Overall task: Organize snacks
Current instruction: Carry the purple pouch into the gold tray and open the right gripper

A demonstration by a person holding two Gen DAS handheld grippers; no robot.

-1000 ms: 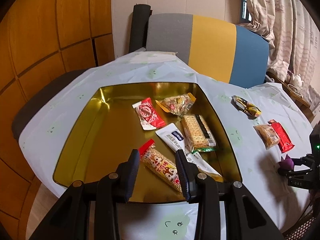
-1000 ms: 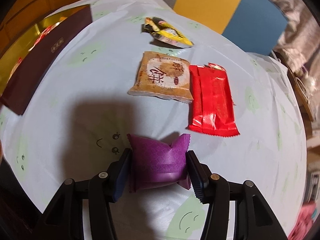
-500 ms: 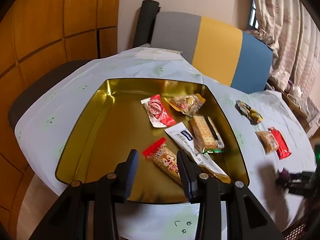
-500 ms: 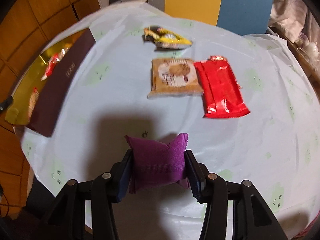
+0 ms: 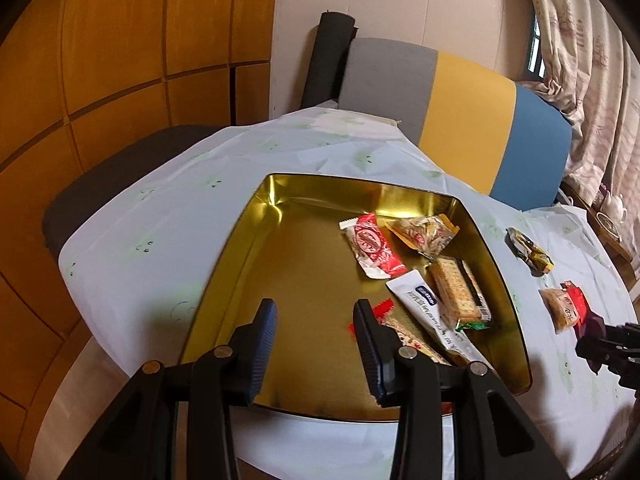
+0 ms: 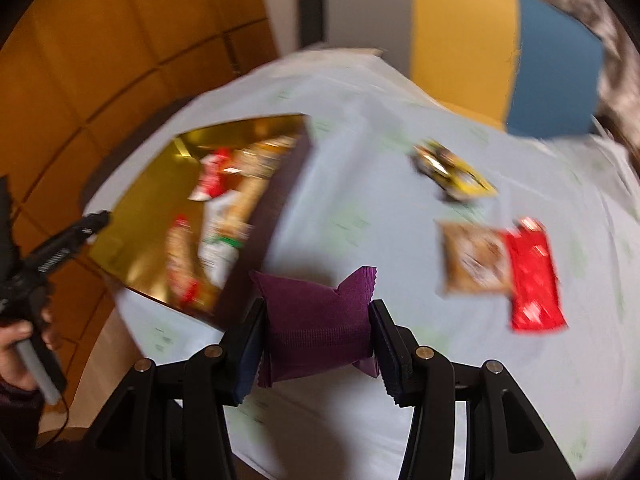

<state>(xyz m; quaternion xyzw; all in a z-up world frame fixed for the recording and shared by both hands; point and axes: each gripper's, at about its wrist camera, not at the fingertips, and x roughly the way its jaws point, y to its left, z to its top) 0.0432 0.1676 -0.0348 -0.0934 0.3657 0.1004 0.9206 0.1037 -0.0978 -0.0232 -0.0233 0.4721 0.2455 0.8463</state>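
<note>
Right tool (image 6: 316, 336): clamped on the purple packet (image 6: 316, 320), lifted clear of the counter (image 6: 360, 216), just right of the gold tin (image 6: 160, 188).
Left tool (image 5: 314, 344): gaped empty over the tin's near edge.
Release: best saved for the tin's bare left floor.

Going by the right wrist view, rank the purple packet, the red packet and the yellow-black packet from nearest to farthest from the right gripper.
1. Purple packet: clamped between the right gripper fingers.
2. Red packet: on the cloth, to the right.
3. Yellow-black packet: farther back, toward the chair.
</note>
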